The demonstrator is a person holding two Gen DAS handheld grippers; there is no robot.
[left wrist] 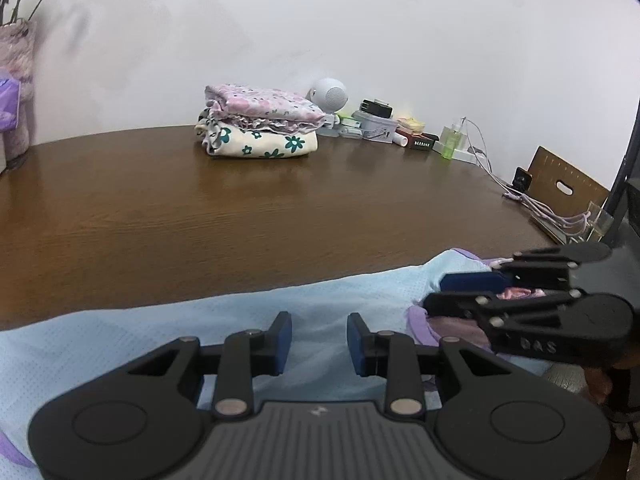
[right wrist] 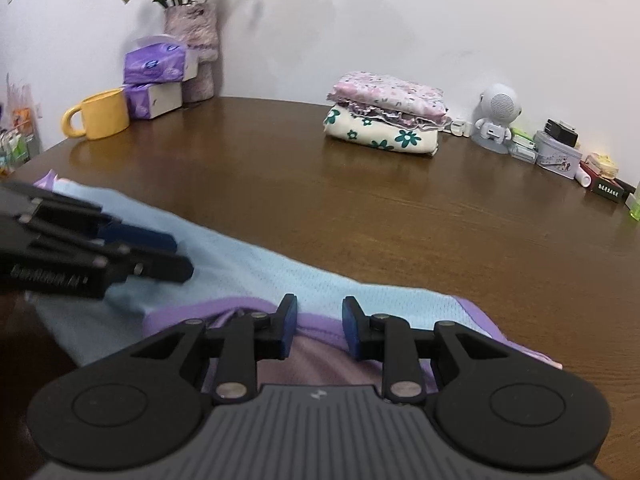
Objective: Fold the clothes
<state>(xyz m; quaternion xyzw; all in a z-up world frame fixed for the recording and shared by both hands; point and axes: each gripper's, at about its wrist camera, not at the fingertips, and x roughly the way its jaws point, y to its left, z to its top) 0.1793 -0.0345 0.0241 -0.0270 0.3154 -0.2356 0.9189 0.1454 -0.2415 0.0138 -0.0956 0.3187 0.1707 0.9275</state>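
Left gripper (left wrist: 319,342) hovers part open and empty over the light blue garment (left wrist: 160,320) at the table's (left wrist: 200,208) near edge. Rightward, the right gripper (right wrist: 319,330) gapes, seemingly empty, at the purple collar (right wrist: 240,306). Mesh could slip, or overhanging cloth drag off.

Soft, even indoor light fell; the table (left wrist: 200,208) carried a dull sheen, edges bowed, corners darkened, near parts slightly blurred.
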